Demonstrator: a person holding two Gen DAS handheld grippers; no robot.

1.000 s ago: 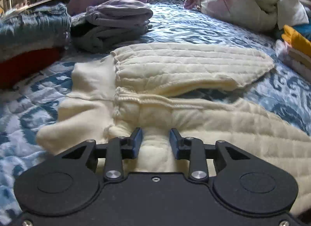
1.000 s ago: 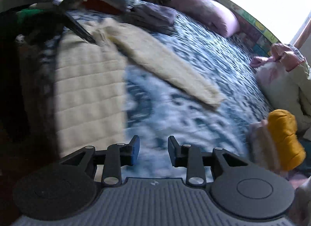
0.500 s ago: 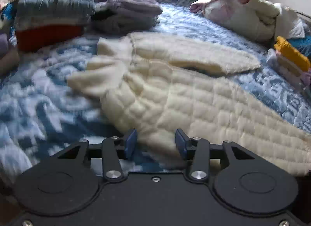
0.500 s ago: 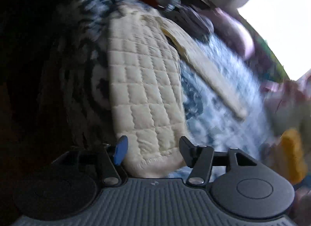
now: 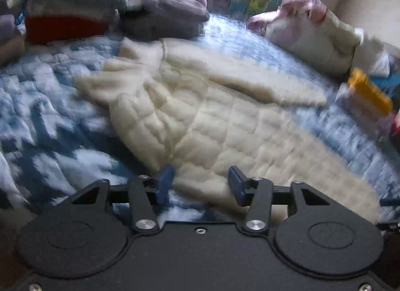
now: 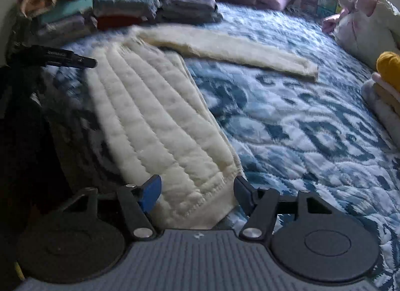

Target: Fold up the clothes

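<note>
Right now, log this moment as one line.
stage: pre-grasp | left gripper: open at cream quilted sweater edge | right gripper: open around hem

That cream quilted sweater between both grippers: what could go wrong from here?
The right gripper stands open around the cream sweater's hem; closing there might pinch only the top layer, or catch the blue bedspread too. The left gripper is also open at the bunched side, so wrinkles could get folded in. The outstretched sleeve may drag if the body is lifted first.
</note>
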